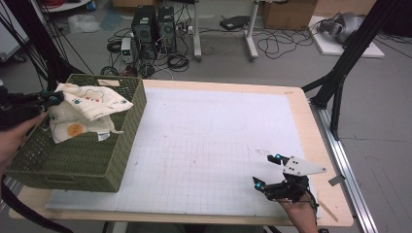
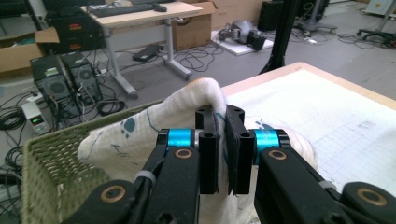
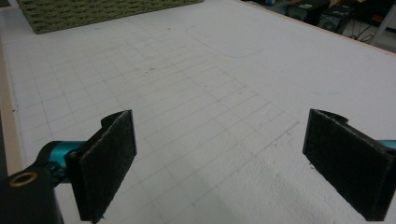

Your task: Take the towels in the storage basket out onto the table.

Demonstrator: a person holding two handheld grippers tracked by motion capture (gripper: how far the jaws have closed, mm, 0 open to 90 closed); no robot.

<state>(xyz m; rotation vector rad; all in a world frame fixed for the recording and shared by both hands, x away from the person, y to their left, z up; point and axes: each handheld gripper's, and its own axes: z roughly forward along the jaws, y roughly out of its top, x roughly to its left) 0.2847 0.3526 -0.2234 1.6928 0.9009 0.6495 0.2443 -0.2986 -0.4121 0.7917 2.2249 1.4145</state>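
A cream cloth (image 1: 87, 109) with small coloured prints lies bunched in the green woven basket (image 1: 87, 165) at the table's left. My left gripper (image 1: 54, 99) reaches over the basket's left rim and is shut on a fold of that cloth (image 2: 196, 100), lifting one corner above the pile. In the left gripper view the jaws pinch the fabric between the pads. My right gripper (image 1: 269, 171) rests near the table's front right, jaws wide apart with nothing between them; its fingers (image 3: 107, 158) hover over the white gridded mat (image 3: 210, 84).
The white gridded mat (image 1: 214, 145) covers most of the wooden table (image 1: 311, 126). The basket's corner (image 3: 93, 11) lies far from the right gripper. Beyond the table are computers (image 1: 153, 26), cables, desk legs and black stand poles (image 1: 350, 53) at the right.
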